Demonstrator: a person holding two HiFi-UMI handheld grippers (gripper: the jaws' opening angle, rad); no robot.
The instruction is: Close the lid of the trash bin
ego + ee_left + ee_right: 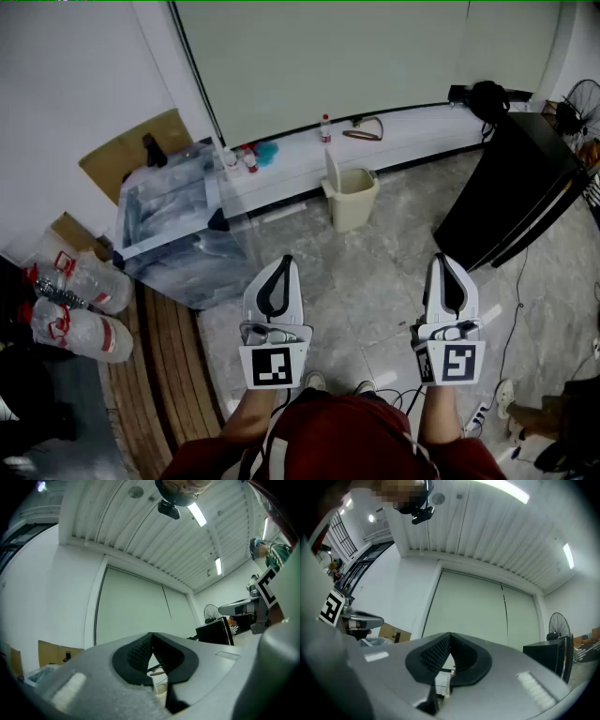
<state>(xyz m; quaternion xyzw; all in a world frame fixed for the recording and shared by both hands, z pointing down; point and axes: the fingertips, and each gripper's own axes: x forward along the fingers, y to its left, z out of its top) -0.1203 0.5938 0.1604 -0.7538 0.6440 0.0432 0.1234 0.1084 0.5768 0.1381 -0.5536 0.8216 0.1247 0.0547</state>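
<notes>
Hard to make out: the inside of the trash bin (354,202) is too small to read, and both gripper views show only a sliver of the bin below the jaws.
Trash bin: beige and far, standing on the floor (375,300) against the white ledge (412,136). Its lid (331,169) stands upright on its left side, open.
Other containers: a clear plastic-wrapped crate (173,225) stands at the left, with bagged plastic bottles (80,305) further left.
Left gripper (284,261): clenched with its tips meeting, holding nothing, well apart from the bin.
Right gripper (442,258): likewise clenched and empty, near the person.
</notes>
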